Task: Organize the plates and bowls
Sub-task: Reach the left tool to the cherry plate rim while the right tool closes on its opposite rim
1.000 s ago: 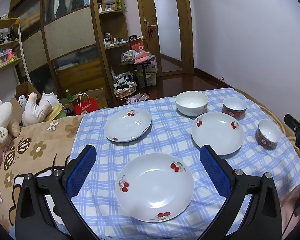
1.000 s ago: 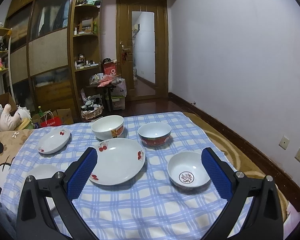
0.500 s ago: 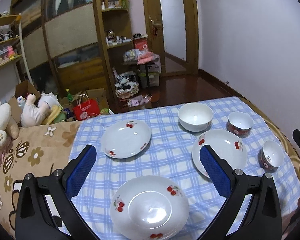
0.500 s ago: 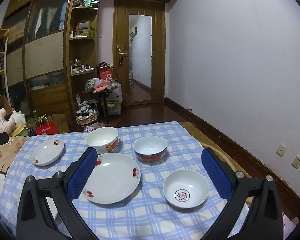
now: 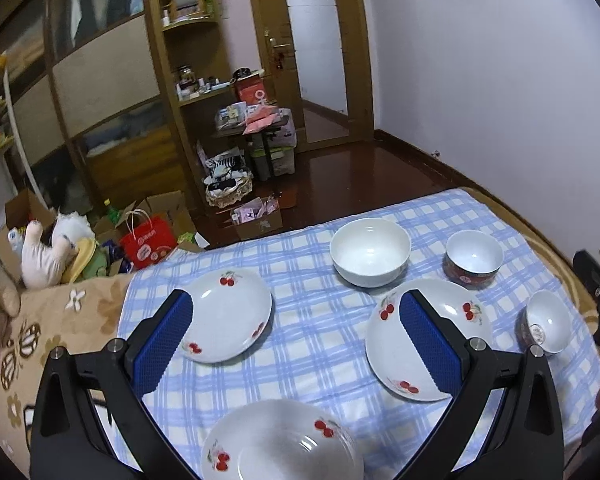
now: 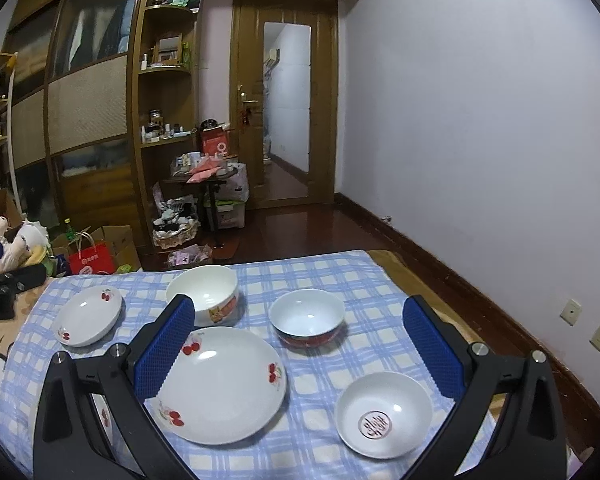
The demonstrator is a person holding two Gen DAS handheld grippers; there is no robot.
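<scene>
Both grippers hover over the checked cloth (image 6: pixel 320 432), nothing in hand. The left gripper (image 5: pixel 296 340) has its jaws spread wide and empty, the near plate (image 5: pixel 280 444) right below it, the left plate (image 5: pixel 228 316) beyond. The right gripper (image 6: pixel 292 344) is wide open too, above the big plate (image 6: pixel 220 384). The white bowl (image 6: pixel 202 294) sits far, the red bowl (image 6: pixel 307 318) to its right, the small bowl (image 6: pixel 384 414) near right.

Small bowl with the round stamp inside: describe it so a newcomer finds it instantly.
Start at the blue checked cloth on the bed. On the side toward the lilac wall, nearest the camera, sits a small bowl. Unlike the red-sided bowl behind it, it has a round reddish stamp at its centre.
</scene>
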